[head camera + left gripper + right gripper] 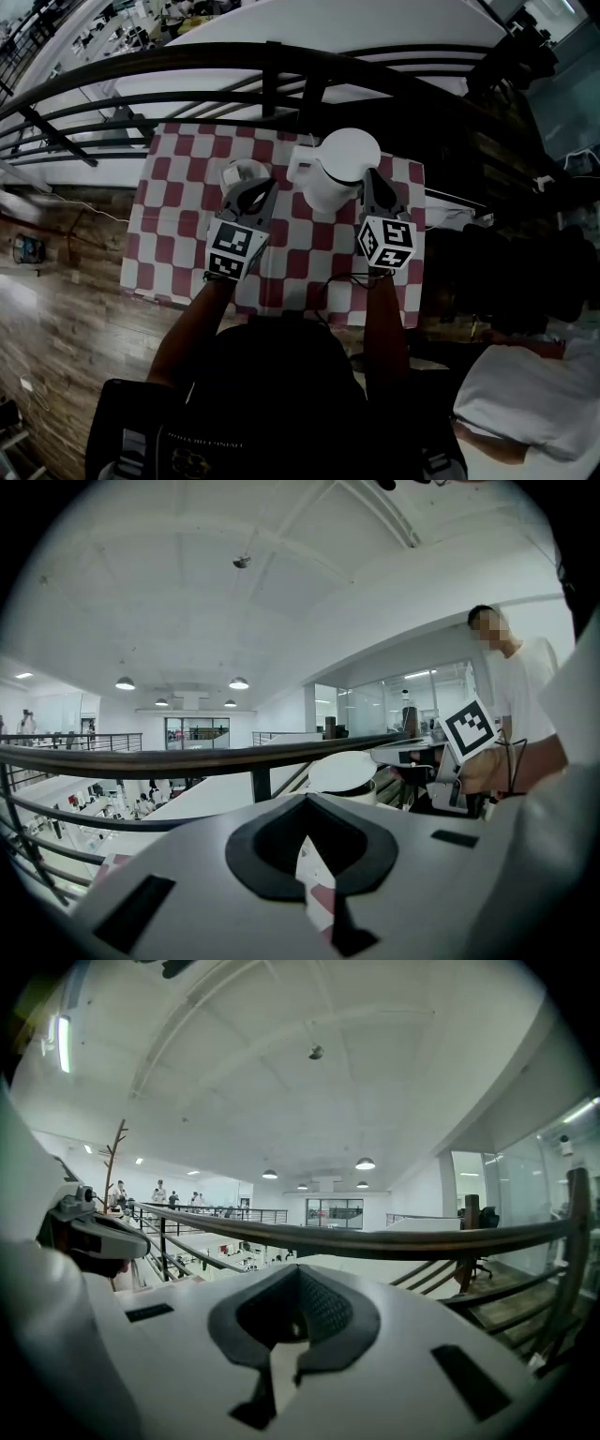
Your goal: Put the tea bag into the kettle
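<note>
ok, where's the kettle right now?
Head view: the white kettle stands at the far edge of the checked cloth, just before the railing, between the left gripper and the right gripper, nearer the right.

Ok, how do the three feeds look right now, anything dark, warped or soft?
Head view: dim overall, the person's torso is near black, though the white kettle and checkered cloth read clearly. Left gripper view: bright, with a fisheye-bent railing and black corners; the left gripper is close up and soft. Right gripper view: same bend and vignette, and the right gripper is slightly blurred.
</note>
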Tool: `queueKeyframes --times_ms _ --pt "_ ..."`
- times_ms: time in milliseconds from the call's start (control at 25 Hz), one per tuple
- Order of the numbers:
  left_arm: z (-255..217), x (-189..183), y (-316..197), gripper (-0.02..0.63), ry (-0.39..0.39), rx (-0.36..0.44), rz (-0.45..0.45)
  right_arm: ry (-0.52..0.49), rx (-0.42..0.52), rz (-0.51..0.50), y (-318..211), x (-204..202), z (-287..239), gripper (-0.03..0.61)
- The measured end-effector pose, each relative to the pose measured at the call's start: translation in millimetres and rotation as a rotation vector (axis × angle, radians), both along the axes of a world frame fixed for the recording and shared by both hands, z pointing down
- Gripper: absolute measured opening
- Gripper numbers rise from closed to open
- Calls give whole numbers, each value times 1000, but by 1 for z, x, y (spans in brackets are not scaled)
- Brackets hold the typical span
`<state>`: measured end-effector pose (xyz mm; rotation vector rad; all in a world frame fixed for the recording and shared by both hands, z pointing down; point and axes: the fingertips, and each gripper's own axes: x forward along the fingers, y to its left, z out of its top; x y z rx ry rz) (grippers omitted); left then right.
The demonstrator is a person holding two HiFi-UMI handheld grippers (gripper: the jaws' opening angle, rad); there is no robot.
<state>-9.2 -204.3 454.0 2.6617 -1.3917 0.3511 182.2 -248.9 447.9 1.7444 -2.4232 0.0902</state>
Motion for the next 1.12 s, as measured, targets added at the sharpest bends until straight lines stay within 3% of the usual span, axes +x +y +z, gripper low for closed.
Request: queueKeyframes --times_ms 440,720,1120 --pt "4 2 1 2 -4 -10 -1 -6 5 2 -2 3 8 11" --pt "5 2 3 2 -5 -10 0 -15 -102 14 -3 9 46 11" --pt "-3 -1 19 2 -8 3 8 -21 -111 -3 16 8 35 11"
